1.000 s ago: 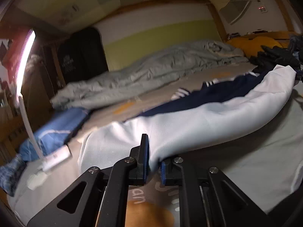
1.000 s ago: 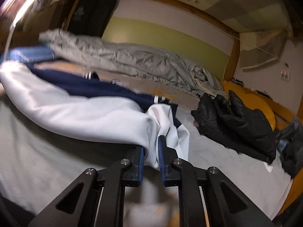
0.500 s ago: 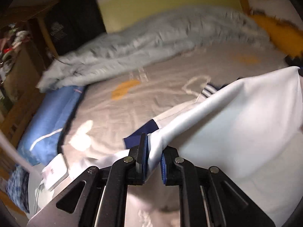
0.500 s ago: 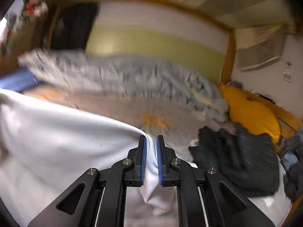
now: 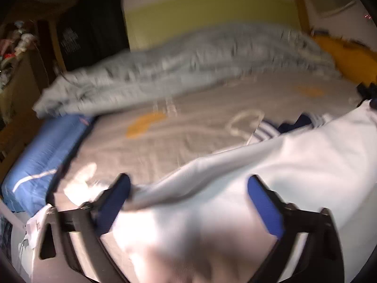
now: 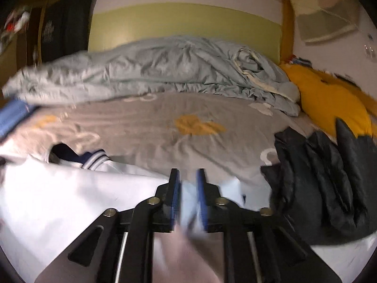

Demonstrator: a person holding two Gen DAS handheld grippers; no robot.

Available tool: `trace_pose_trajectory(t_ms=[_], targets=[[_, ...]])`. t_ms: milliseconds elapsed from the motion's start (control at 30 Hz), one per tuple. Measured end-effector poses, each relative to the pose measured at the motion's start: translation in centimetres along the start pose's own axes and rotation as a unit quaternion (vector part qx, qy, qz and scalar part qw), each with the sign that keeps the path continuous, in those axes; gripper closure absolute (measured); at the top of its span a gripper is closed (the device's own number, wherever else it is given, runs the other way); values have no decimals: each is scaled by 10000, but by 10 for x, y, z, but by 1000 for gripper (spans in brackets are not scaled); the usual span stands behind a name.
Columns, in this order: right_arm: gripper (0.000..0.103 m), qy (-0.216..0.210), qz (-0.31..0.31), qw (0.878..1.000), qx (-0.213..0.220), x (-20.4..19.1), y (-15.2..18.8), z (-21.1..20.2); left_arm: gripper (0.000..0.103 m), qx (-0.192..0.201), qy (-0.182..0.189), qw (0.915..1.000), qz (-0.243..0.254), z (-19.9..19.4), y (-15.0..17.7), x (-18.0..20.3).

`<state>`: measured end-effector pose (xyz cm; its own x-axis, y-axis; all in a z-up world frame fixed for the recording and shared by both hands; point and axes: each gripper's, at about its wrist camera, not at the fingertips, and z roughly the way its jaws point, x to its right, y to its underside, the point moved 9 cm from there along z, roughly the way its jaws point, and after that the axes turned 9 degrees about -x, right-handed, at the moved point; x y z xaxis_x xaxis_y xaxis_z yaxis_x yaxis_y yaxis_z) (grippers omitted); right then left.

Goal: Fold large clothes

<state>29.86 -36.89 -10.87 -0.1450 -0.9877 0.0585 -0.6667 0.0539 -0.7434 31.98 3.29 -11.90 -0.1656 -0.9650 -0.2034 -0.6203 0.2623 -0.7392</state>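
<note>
A large white garment [image 5: 271,179] with a navy, white-striped collar [image 5: 304,121] lies on the grey bed sheet [image 5: 188,127]. My left gripper [image 5: 188,186] is open wide, its blue pads [image 5: 264,202] either side of the white cloth's edge, not clamping it. In the right wrist view the same garment [image 6: 70,195] spreads to the lower left, collar [image 6: 94,159] showing. My right gripper [image 6: 187,184] has its blue pads a narrow gap apart with a fold of white cloth between them; blur hides how firmly it grips.
A crumpled grey-blue duvet [image 6: 153,70] runs along the far side of the bed. A black puffer jacket [image 6: 329,176] and a yellow cushion [image 6: 329,103] lie at the right. A blue folded item [image 5: 42,155] sits at the bed's left edge.
My left gripper has opened wide and let go of the white cloth. The garment has dropped flat onto the bed. My right gripper's pads have parted slightly.
</note>
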Motion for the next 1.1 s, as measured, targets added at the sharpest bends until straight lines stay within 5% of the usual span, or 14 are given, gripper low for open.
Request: trace_pose_trajectory(t_ms=[33, 67, 267, 433, 600, 833, 933, 1100], targets=[[41, 9, -48, 10000, 51, 0, 3, -8, 1, 61, 122, 9999, 14, -9, 3, 3], [38, 48, -108, 9997, 209, 1, 9, -20, 0, 16, 244, 9997, 19, -13, 6, 6], [36, -372, 646, 9972, 8, 29, 58, -42, 0, 200, 648, 9960, -582, -37, 32, 14], [36, -1506, 1701, 9713, -707, 44, 97, -11, 0, 394, 844, 9908, -983, -34, 43, 19], [33, -1587, 2044, 9620, -872, 47, 105, 17, 0, 289, 622, 9914, -1119, -18, 49, 17], [33, -1536, 2898, 9416, -758, 50, 118, -11, 0, 323, 293, 9948, -921, -19, 52, 24], [33, -2229, 3380, 9095, -939, 43, 133, -8, 0, 372, 480, 9912, -1178, -21, 56, 15], [34, -2307, 3186, 9150, -893, 37, 130, 2, 0, 489, 700, 9856, -1459, -25, 57, 5]])
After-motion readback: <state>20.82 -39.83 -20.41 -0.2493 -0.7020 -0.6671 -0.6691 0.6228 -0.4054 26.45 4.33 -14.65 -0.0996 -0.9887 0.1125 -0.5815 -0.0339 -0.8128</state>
